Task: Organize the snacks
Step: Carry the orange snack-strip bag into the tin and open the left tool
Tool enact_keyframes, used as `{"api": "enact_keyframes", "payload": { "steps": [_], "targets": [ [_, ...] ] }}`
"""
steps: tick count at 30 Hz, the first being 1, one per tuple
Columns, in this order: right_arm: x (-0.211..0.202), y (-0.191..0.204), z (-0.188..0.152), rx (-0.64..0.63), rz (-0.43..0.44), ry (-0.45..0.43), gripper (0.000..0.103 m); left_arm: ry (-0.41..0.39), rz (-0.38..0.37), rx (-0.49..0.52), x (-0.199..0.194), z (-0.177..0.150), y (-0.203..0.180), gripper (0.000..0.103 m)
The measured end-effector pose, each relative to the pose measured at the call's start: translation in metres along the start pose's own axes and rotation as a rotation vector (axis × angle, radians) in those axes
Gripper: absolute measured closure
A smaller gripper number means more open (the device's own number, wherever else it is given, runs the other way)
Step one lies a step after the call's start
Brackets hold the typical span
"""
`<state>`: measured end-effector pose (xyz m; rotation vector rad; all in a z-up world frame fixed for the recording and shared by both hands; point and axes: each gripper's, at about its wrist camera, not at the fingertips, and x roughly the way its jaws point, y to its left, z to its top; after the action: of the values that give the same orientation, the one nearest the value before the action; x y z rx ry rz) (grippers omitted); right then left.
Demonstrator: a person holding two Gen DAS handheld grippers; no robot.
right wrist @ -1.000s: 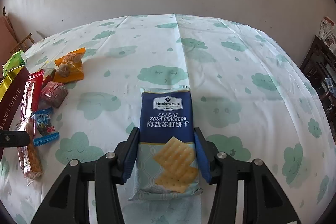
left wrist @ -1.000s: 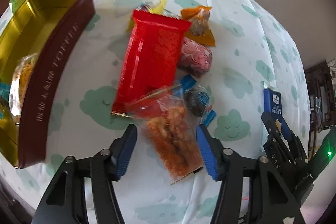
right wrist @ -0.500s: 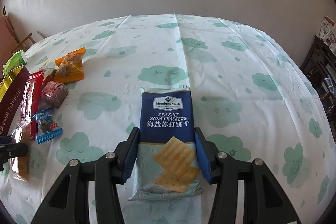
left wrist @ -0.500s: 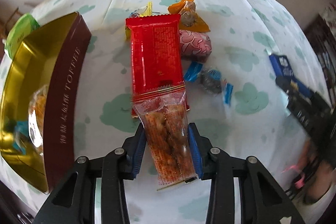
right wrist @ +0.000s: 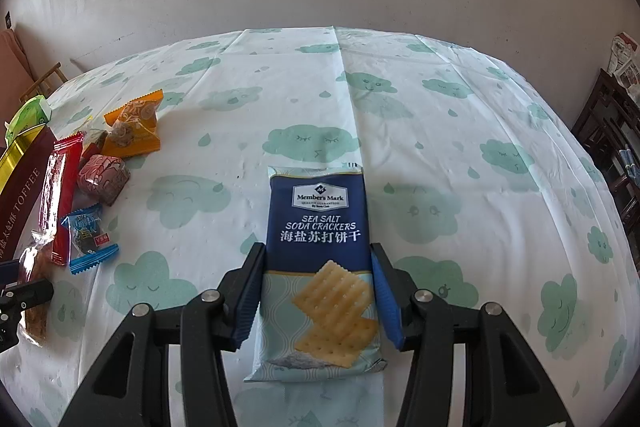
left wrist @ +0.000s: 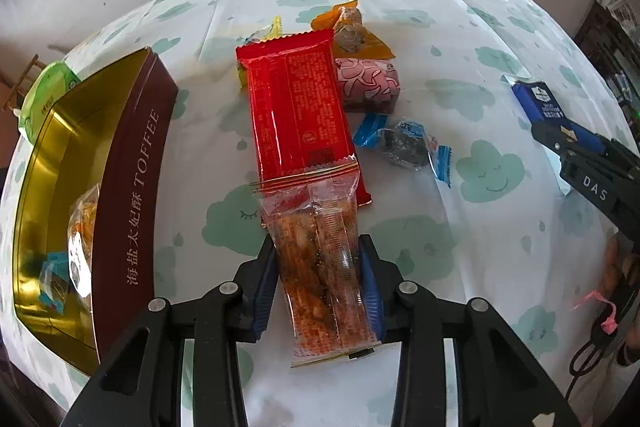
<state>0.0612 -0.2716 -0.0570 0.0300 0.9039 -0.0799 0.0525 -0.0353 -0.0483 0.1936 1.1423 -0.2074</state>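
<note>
My left gripper (left wrist: 318, 267) is shut on a clear packet of reddish crispy snack (left wrist: 316, 219), its blue pads pressing both long sides. The packet's far end overlaps a long red packet (left wrist: 296, 107) lying on the cloud-print tablecloth. A maroon and gold toffee tin (left wrist: 132, 195) stands open to the left, with a few wrapped snacks inside. My right gripper (right wrist: 318, 267) is shut on a blue sea salt soda cracker pack (right wrist: 318, 211) that lies flat on the cloth. That pack (left wrist: 536, 99) also shows at the right edge of the left wrist view.
Beside the red packet lie a pink wrapped cake (left wrist: 366, 85), an orange packet (left wrist: 348, 31) and a blue-wrapped candy (left wrist: 404, 147). A green pack (left wrist: 48, 95) sits behind the tin. Dark wooden furniture (right wrist: 616, 131) stands off the table's right side.
The left jaws closed from wide apart onto the clear snack packet, and the gripper rolled so the packet now runs straight along its fingers. The right gripper and the cracker pack stayed put.
</note>
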Motion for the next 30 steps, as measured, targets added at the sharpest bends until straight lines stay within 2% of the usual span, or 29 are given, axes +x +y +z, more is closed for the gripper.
{"api": "enact_keyframes", "payload": {
  "steps": [9, 17, 22, 30],
  "targets": [
    [0.0, 0.0, 0.0, 0.0, 0.0, 0.0, 0.051, -0.015, -0.01, 0.042, -0.01, -0.005, -0.006, 0.069],
    [0.0, 0.0, 0.0, 0.0, 0.0, 0.0, 0.051, -0.092, -0.017, 0.048, -0.039, -0.001, 0.006, 0.069],
    [0.0, 0.0, 0.0, -0.001, 0.0, 0.0, 0.051, -0.138, -0.004, 0.033, -0.057, 0.006, 0.027, 0.069],
    [0.0, 0.0, 0.0, -0.001, 0.0, 0.0, 0.051, -0.186, 0.109, 0.004, -0.074, 0.019, 0.09, 0.069]
  ]
}}
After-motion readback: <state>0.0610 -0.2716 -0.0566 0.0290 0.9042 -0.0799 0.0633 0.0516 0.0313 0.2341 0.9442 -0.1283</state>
